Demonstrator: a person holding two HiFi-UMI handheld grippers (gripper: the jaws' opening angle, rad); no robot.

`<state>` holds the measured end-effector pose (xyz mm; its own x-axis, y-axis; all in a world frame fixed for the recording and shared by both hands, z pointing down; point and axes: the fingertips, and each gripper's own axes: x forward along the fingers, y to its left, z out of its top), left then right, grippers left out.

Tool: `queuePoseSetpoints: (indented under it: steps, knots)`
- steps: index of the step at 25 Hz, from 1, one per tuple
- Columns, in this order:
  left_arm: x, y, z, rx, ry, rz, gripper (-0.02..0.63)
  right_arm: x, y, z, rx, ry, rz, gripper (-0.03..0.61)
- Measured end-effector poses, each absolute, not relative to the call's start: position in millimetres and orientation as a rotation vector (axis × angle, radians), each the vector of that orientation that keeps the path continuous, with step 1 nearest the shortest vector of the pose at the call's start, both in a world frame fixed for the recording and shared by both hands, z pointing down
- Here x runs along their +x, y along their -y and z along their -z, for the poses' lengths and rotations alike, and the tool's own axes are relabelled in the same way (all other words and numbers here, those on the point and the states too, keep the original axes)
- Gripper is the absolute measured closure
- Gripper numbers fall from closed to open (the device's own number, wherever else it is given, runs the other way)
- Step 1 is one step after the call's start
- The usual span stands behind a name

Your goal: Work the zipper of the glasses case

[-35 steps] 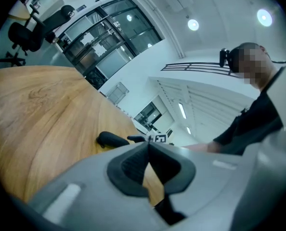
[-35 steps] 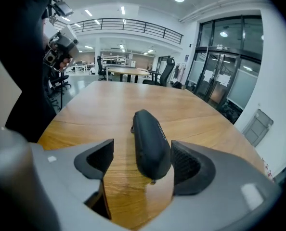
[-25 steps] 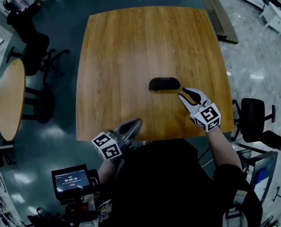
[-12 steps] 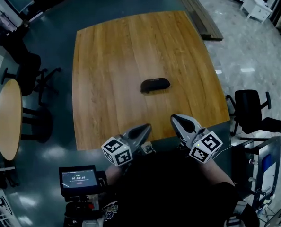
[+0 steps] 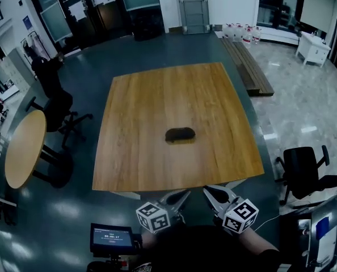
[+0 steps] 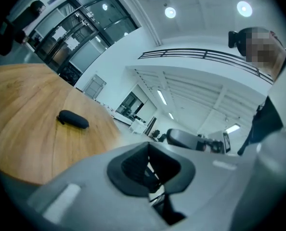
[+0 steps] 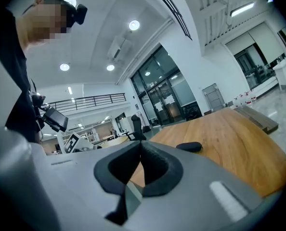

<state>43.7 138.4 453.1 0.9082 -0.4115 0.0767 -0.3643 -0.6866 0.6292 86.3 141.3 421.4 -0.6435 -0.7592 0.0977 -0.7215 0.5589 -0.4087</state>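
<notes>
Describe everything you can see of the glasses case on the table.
The glasses case is a small, dark, oblong pouch with rounded ends, matte by its look. It lies flat near the middle of the wooden table, its long side across the head view. Nothing but the table touches it. Whether it is zipped shut cannot be told: it shows too small.

Glasses case: dark, oblong, rounded ends. It lies flat near the centre of the wooden tabletop, slightly towards the near edge, long axis parallel to that edge. Zipper state not discernible.
</notes>
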Motion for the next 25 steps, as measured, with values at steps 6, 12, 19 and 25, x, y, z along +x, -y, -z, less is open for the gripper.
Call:
queuePoseSetpoints:
  steps: [6, 12, 19, 25]
  knots:
    - [52, -197, -456, 2.358, 0.656, 0.123, 0.615, 99, -196, -434, -1.186, -2.698, 0.71, 0.574]
    - [36, -220, -456, 2.325, 0.737, 0.151, 0.615, 101, -223, -431, -1.175, -2.687, 0.734, 0.574]
    - [35, -224, -442, 2.411, 0.689, 0.101, 0.615, 100, -224, -422, -1.231, -2.654, 0.667, 0.574]
    - [47, -234, -441, 2.478, 0.653, 0.065, 0.614, 99, -226, -428, -1.22, -2.667, 0.667, 0.574]
